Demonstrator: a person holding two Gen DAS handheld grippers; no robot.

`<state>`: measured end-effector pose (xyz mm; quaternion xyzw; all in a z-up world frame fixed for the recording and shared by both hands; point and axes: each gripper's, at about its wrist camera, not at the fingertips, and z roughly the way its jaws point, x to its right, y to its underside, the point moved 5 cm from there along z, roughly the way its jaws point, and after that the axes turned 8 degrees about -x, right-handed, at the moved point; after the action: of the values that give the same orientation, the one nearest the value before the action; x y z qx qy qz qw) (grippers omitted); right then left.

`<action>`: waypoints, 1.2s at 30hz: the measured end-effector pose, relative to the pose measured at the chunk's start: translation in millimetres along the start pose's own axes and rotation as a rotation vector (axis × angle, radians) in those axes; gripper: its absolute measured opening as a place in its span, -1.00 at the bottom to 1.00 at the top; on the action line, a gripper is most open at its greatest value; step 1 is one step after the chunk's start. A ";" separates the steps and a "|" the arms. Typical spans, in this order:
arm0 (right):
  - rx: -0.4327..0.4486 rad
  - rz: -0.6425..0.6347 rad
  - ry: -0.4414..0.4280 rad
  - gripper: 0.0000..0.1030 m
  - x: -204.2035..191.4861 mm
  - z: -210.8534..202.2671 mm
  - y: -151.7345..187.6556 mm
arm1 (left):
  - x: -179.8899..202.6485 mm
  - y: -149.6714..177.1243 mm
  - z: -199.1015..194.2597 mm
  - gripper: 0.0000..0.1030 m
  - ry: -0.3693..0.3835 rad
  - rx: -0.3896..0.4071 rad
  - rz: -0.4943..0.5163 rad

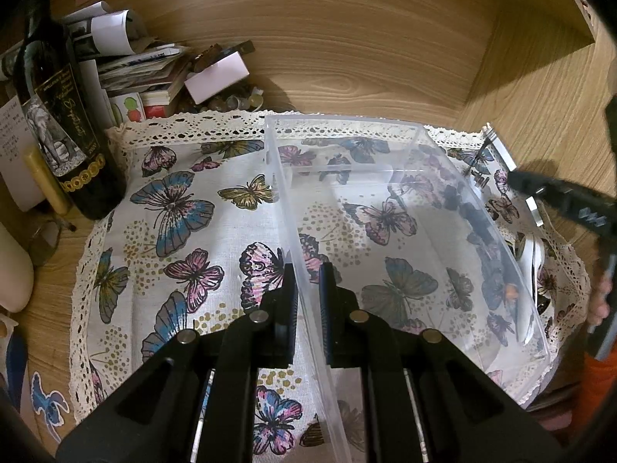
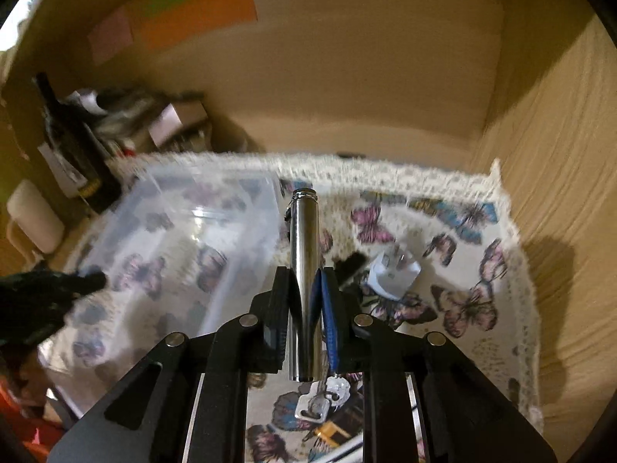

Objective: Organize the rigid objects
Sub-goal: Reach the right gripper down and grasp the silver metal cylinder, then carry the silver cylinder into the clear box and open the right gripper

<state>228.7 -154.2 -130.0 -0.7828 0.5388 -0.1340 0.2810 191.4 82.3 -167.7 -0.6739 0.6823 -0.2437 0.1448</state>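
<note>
Clear plastic box (image 1: 405,231) sits open-topped on the butterfly cloth (image 1: 185,208), toward its back edge. Shiny steel tube (image 2: 304,270) is off the cloth, pointing away. White plug (image 2: 393,274) lies by the right edge, keys (image 2: 324,397) near the front.

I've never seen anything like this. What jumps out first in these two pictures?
Probably the shiny metal tube, clamped in the right gripper and held above the butterfly cloth. Next, the clear plastic box standing on that cloth, its left wall pinched by the left gripper. Then small things: a white plug lying right of the tube and a dark wine bottle standing at the cloth's far left edge.
</note>
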 end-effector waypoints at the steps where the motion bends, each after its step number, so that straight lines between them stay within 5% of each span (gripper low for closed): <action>1: 0.027 -0.001 -0.005 -0.72 -0.9 -13.0 -1.4 | -0.3 0.0 -0.1 -0.79 0.000 -0.001 0.000; 9: 0.150 -0.024 -0.036 -0.72 -22.4 -47.6 -23.7 | 0.2 -0.1 0.0 -0.79 0.004 -0.005 -0.001; 15: 0.152 -0.084 -0.076 -0.72 -50.0 -52.1 -27.6 | 0.2 -0.5 -0.1 -0.79 0.003 -0.006 0.000; 36: -0.175 -0.224 -0.108 -0.72 -122.4 60.3 -22.6 | -1.2 1.9 -1.6 -0.78 0.028 0.008 -0.006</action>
<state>230.0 -18.0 -154.0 -0.8655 0.4419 -0.0748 0.2236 189.0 83.7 -167.5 -0.6720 0.6811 -0.2563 0.1370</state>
